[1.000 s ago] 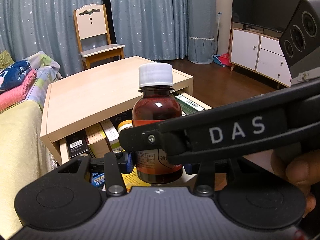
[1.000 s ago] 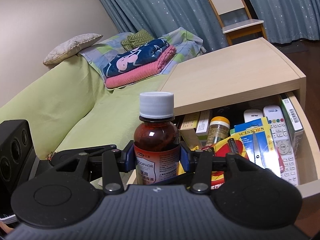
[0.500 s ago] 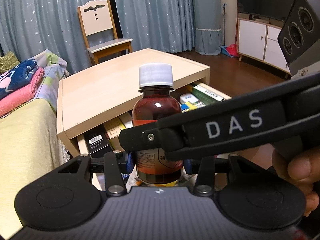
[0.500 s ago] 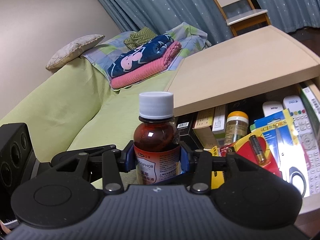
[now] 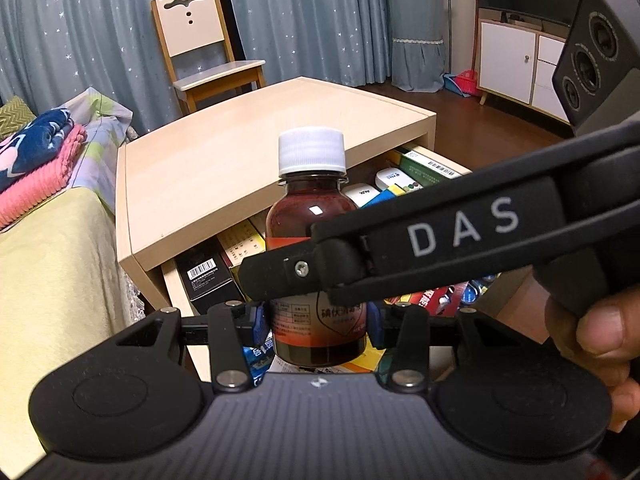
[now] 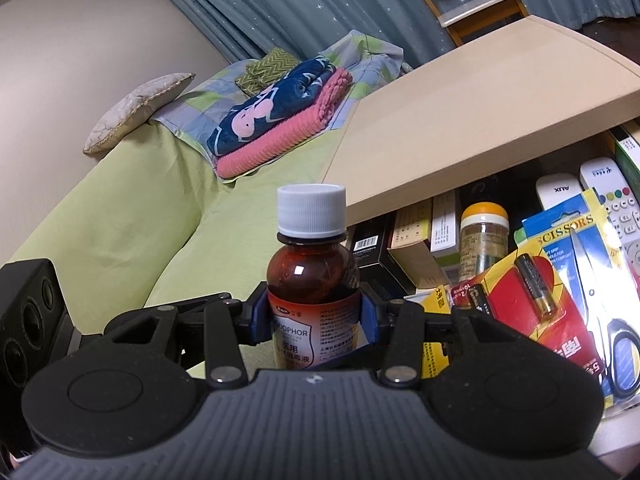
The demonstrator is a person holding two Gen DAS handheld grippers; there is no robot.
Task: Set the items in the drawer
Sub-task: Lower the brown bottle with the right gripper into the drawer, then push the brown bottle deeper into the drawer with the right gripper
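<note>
While both tools, left tool point(image 5: 318, 318) and right tool point(image 6: 316, 316), are clamped on the same brown bottle point(image 6: 314, 280), it's upright with its cap on top, above the open drawer point(image 6: 500, 240), which lies ahead and below, already crowded.

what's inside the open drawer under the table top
The drawer holds a scissors pack, batteries, remotes, an orange-capped jar and boxes. The table top and brown bottle hide the rest.
</note>
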